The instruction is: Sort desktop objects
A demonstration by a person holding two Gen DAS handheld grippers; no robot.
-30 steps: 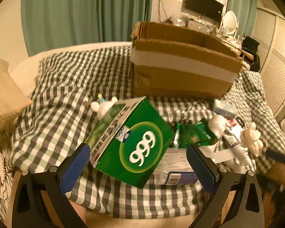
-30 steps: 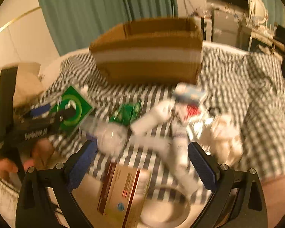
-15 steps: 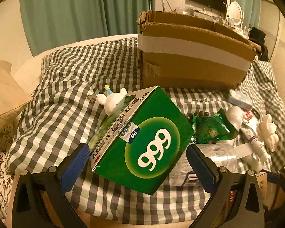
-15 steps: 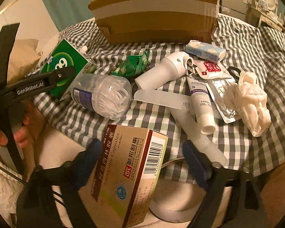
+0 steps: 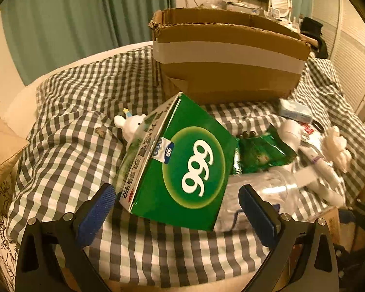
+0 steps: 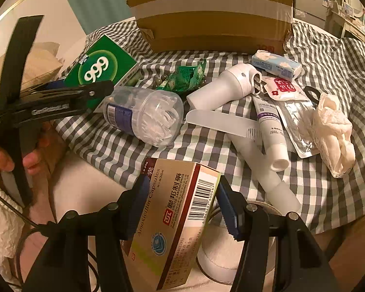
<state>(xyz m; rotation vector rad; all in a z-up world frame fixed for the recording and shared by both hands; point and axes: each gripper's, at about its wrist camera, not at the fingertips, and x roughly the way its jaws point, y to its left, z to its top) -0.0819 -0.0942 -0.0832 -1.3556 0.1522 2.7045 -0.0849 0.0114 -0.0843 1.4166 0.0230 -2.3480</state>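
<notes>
1. Right gripper (image 6: pixel 182 204) has its jaws clamped on the tan capsule box (image 6: pixel 168 221), at the near edge of the checkered bed (image 6: pixel 328 189).
2. Left gripper (image 5: pixel 176 206) jaws are spread wide on either side of the green 999 box (image 5: pixel 182 168), which sits tilted against a small white toy (image 5: pixel 131 126), not gripped.
3. Both look like light cardboard, probably crushable, so I'd pinch the flat faces gently.
4. Cardboard box (image 5: pixel 228 65) sits behind, likely the drop spot.
</notes>
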